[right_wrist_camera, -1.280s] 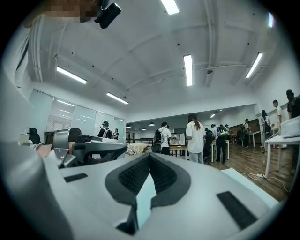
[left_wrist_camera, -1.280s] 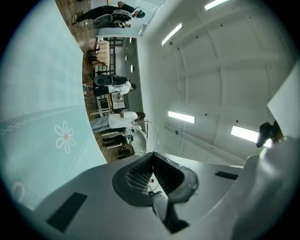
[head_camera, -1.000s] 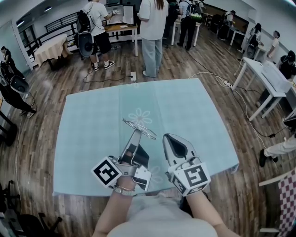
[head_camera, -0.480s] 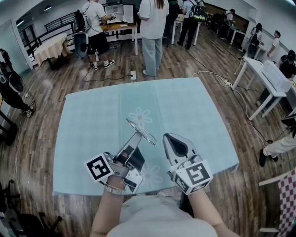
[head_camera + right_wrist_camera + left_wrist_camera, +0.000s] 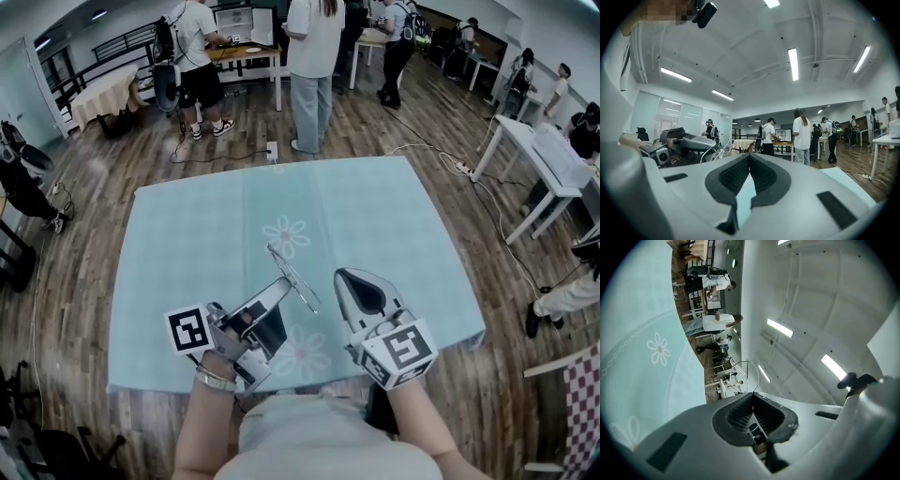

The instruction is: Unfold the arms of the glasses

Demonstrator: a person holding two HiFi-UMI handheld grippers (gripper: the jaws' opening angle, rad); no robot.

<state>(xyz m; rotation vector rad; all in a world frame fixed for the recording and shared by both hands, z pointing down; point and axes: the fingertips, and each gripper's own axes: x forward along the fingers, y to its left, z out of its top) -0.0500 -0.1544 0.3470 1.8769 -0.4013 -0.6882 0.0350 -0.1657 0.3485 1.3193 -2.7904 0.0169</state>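
The left gripper (image 5: pixel 283 284) has smooth grey-white moulded jaws with dark ribbed pads, and they are pressed together on the glasses (image 5: pixel 292 277), a thin, pale wire frame with rounded lenses. The frame juts out past the jaw tips as a slanted line. In the left gripper view one fine wire loop (image 5: pixel 744 377) rises just beyond the tips; which part of the frame is pinched is hard to tell. Beside it, the right gripper (image 5: pixel 343 275) has the same rounded shell and ribbed pads, closed with nothing between them. Its tips are near the glasses but apart from them. Under both lies a pale teal tablecloth (image 5: pixel 206 234) printed with white daisies. Compared with a second ago, the left gripper leans more toward the right one, and the frame stands steeper and closer to it. The right gripper has not moved.
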